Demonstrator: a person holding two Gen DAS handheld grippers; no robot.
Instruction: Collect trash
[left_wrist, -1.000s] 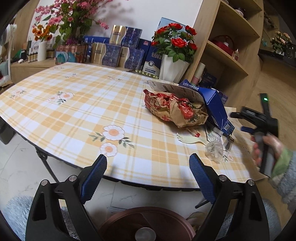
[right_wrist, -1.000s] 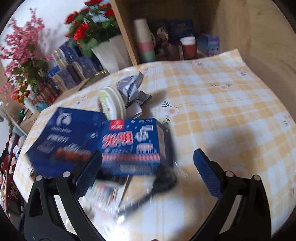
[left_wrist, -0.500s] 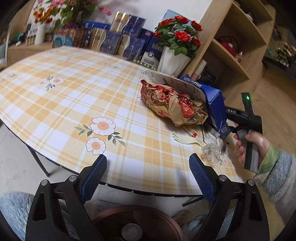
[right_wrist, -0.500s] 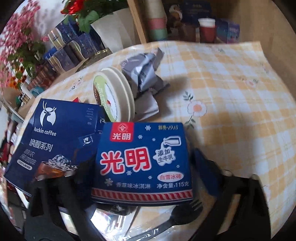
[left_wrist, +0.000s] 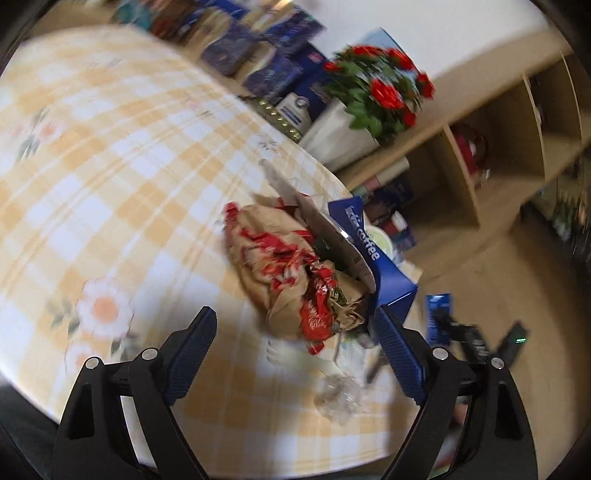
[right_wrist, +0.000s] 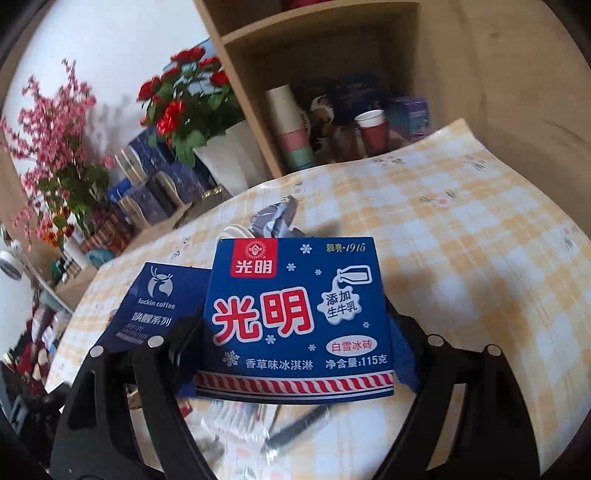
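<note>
One box up: the ice-cream carton (right_wrist: 295, 317) now sits between the right claw (right_wrist: 295, 354) pads, lifted clear of the tablecloth (right_wrist: 461, 258); a second ago it lay loose ahead of wider jaws.
Right claw: closed onto the carton's sides, holding it.
Left claw (left_wrist: 295, 354): wide, empty, swinging in.
Just beyond it: crumpled paper bag (left_wrist: 291, 273), still to collect.
Further back: coffee box (left_wrist: 373, 258).

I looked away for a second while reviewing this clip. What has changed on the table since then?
The right tool closed on the blue ice cream box and lifted it off the table. The left tool, empty and open, swung in toward the crumpled paper bag. The coffee box stayed put.
</note>
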